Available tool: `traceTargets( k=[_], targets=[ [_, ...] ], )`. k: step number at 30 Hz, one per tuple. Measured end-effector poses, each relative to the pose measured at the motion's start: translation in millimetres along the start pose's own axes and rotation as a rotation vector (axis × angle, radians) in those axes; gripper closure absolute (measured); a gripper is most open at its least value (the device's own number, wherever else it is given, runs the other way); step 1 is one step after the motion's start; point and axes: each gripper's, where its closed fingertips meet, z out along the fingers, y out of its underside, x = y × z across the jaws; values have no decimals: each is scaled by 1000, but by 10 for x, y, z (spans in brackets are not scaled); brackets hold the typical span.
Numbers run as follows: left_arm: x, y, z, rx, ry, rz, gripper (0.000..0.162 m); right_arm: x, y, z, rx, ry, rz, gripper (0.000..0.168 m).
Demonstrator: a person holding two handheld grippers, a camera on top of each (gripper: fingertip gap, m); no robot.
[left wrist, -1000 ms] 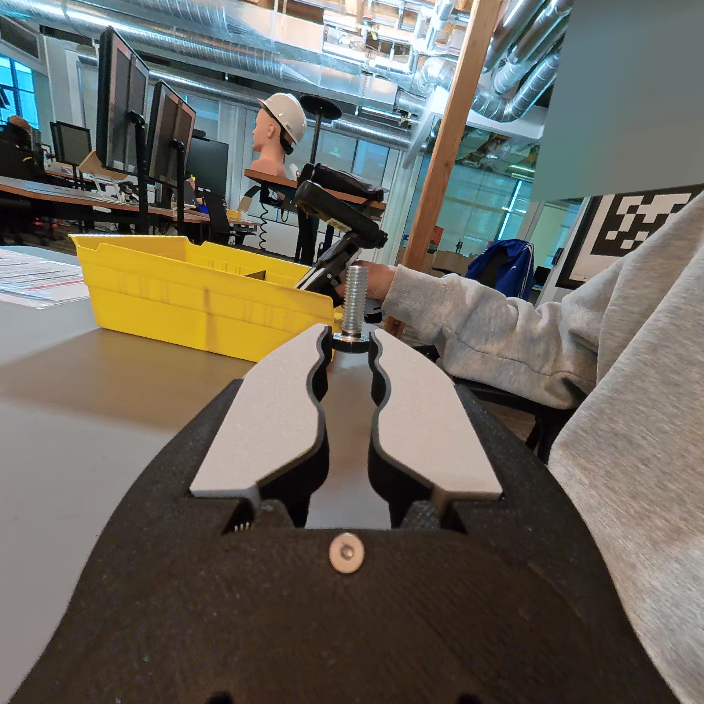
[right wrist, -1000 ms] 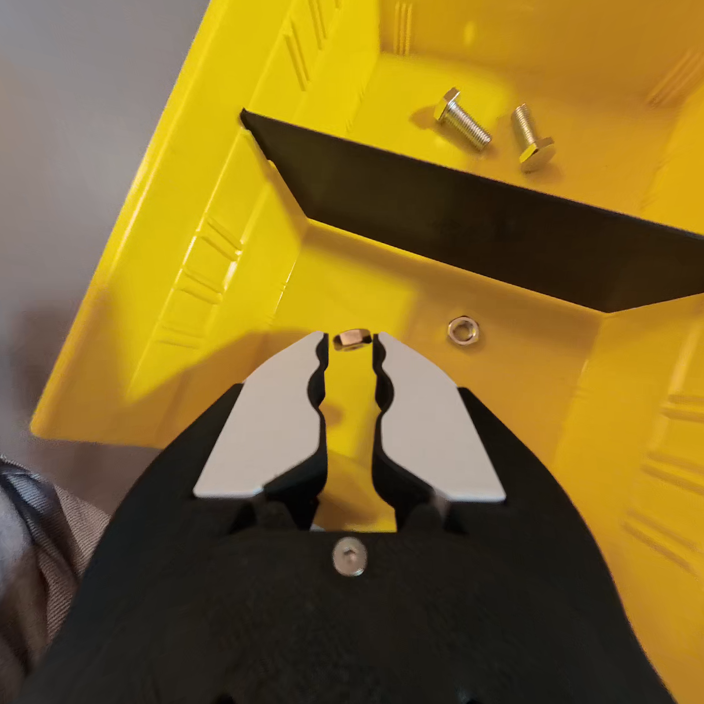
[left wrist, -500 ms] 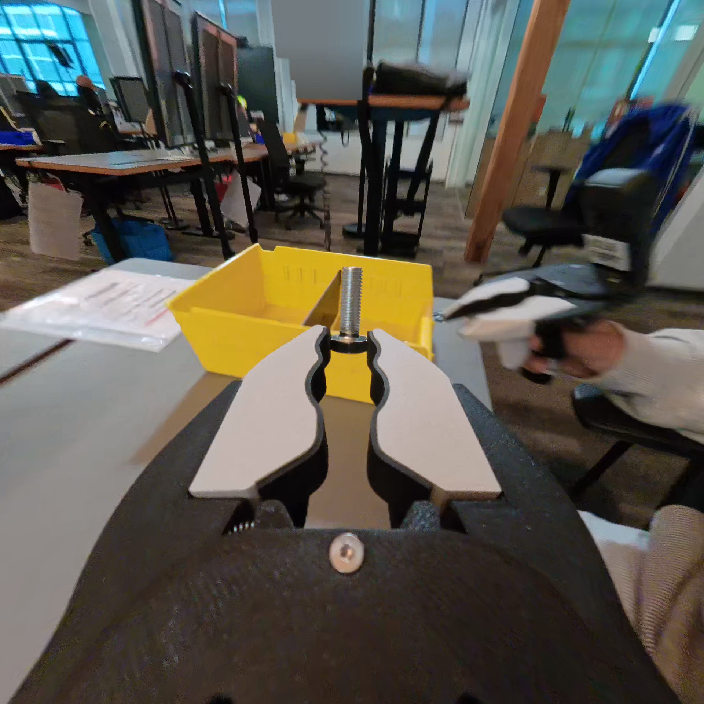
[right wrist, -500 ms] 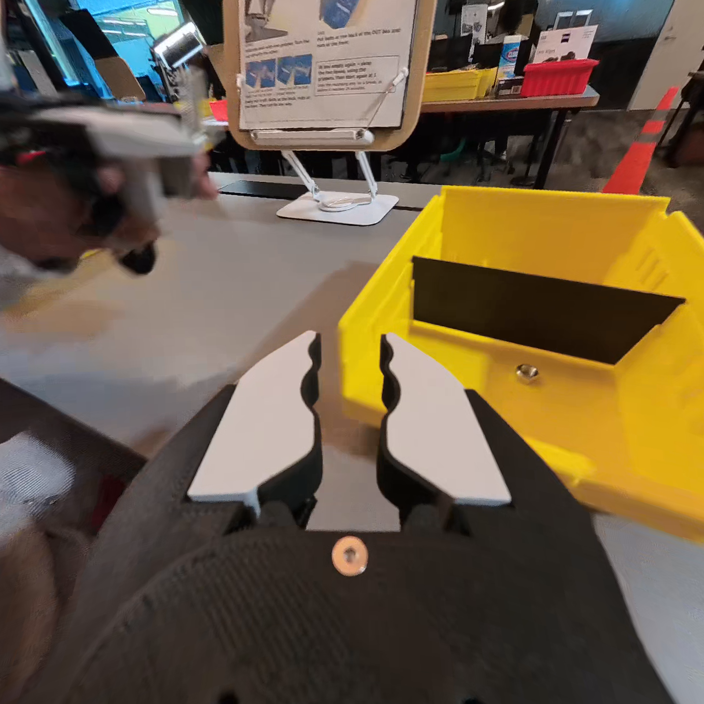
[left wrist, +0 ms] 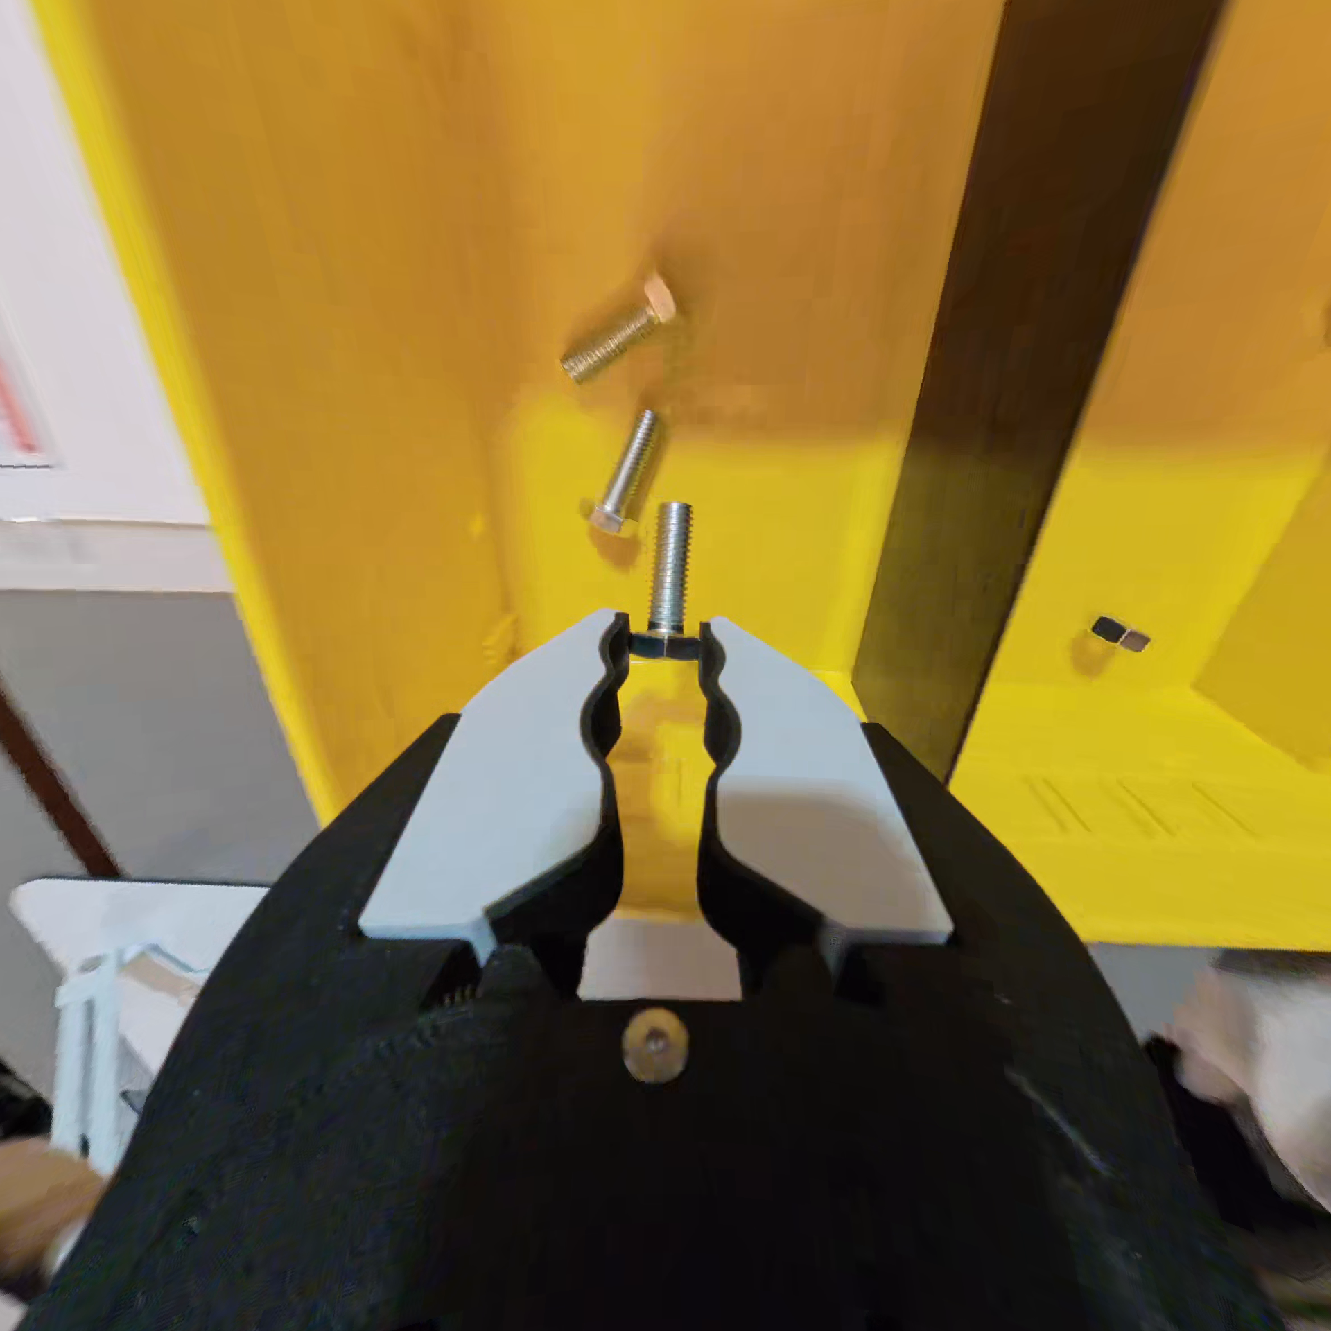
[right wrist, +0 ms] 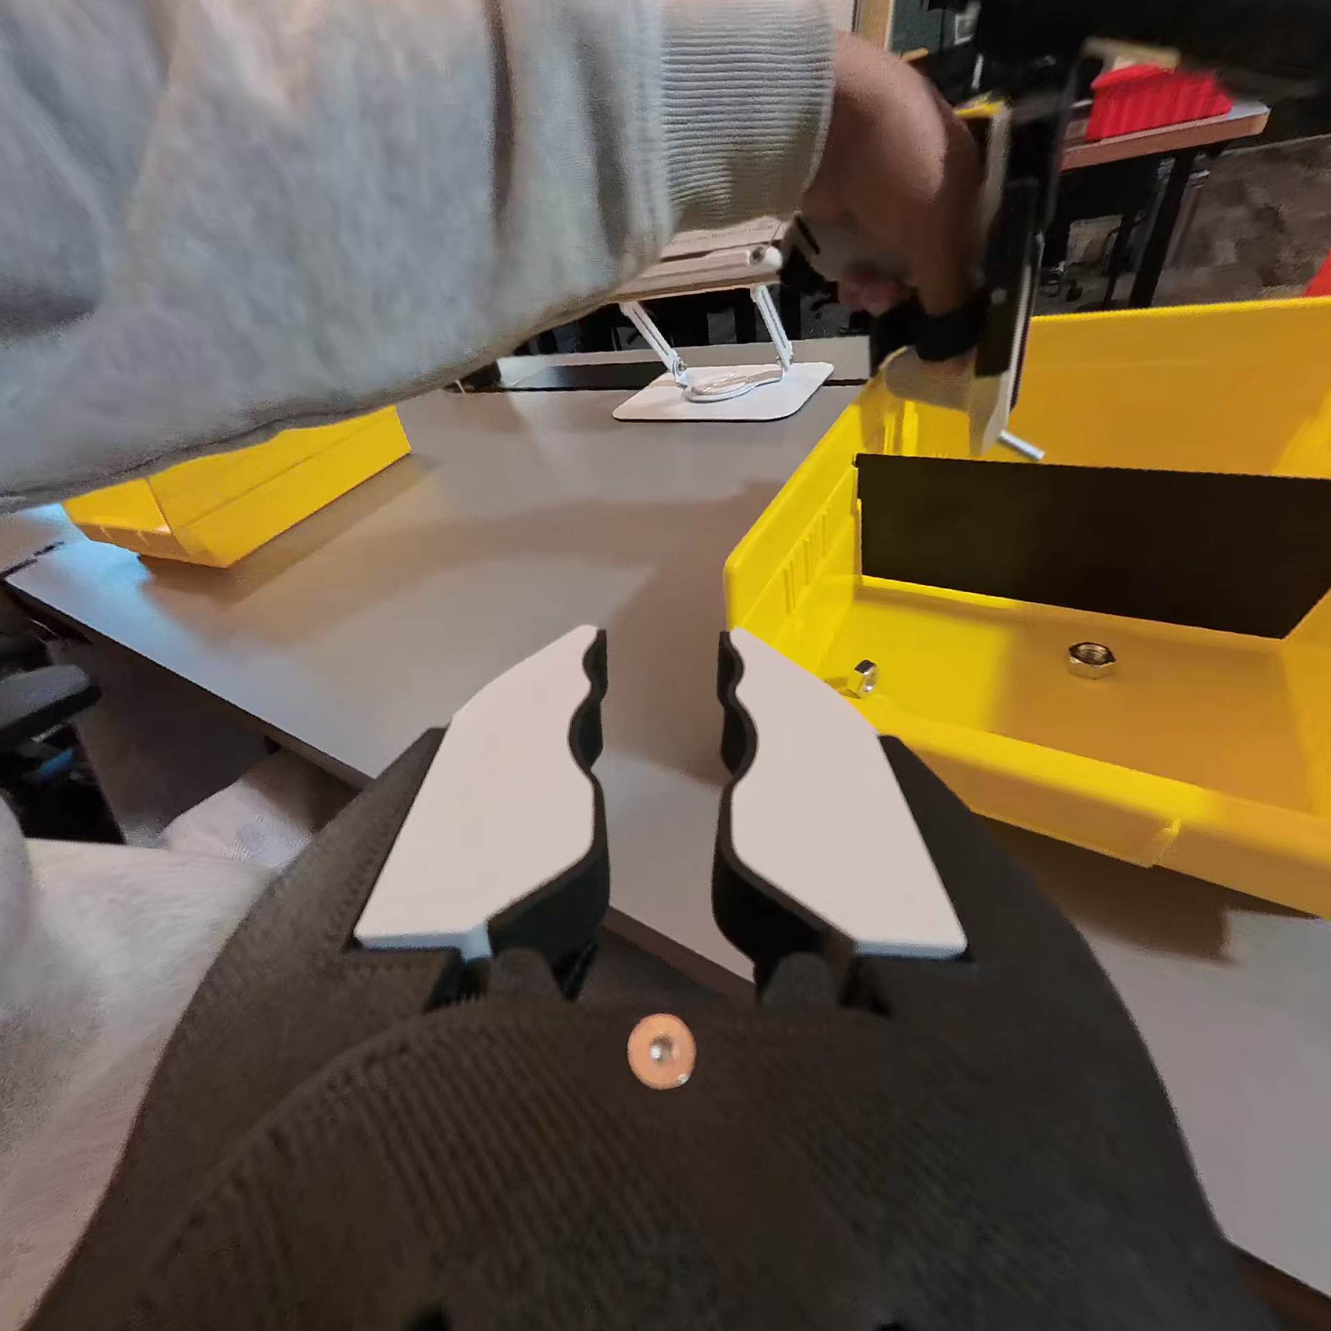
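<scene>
My left gripper (left wrist: 664, 643) is shut on the head of a silver bolt (left wrist: 670, 562), its thread pointing forward over the yellow bin (left wrist: 346, 288). Two loose bolts (left wrist: 625, 472) (left wrist: 623, 333) lie on the bin floor just beyond it. A black divider (left wrist: 1008, 403) splits the bin; a nut (left wrist: 1120, 634) lies on its other side. My right gripper (right wrist: 661, 648) is open and empty above the table (right wrist: 446, 576), left of the bin (right wrist: 1044, 785). Two nuts (right wrist: 1091, 659) (right wrist: 861, 677) lie in the near compartment. The left gripper with its bolt (right wrist: 1023, 446) hangs over the far compartment.
A grey sleeve (right wrist: 360, 216) crosses the top of the right wrist view. A second yellow bin (right wrist: 238, 497) sits at the far left of the table. A white stand (right wrist: 720, 392) is at the back, and a red bin (right wrist: 1152, 101) sits on a far table. My right fingertips sit around 25 centimetres from my left ones.
The left gripper has swung from in front of the bin to above it, pointing down, still holding the bolt. The right gripper has pulled back from the bin, opened and no longer holds a nut.
</scene>
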Motion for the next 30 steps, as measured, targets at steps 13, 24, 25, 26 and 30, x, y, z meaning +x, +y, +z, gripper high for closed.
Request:
traceTargets(
  k=[13, 24, 25, 26, 30],
  targets=[
    [124, -139, 334, -160, 164, -42, 122, 165, -38, -97, 21, -2, 50, 139],
    [79, 492, -1149, 396, 34, -191, 101, 54, 71, -22, -35, 1, -28, 142],
    [107, 706, -1349, 459, 52, -252, 98, 27, 86, -5, -41, -6, -41, 144],
    [123, 950, -1550, 520, 69, -314, 96, -6, 95, 10, -44, -18, -54, 145],
    [-15, 2316, -2225, 665, -88, -542, 96, -185, 13, 32, 13, -94, -105, 146]
  ],
)
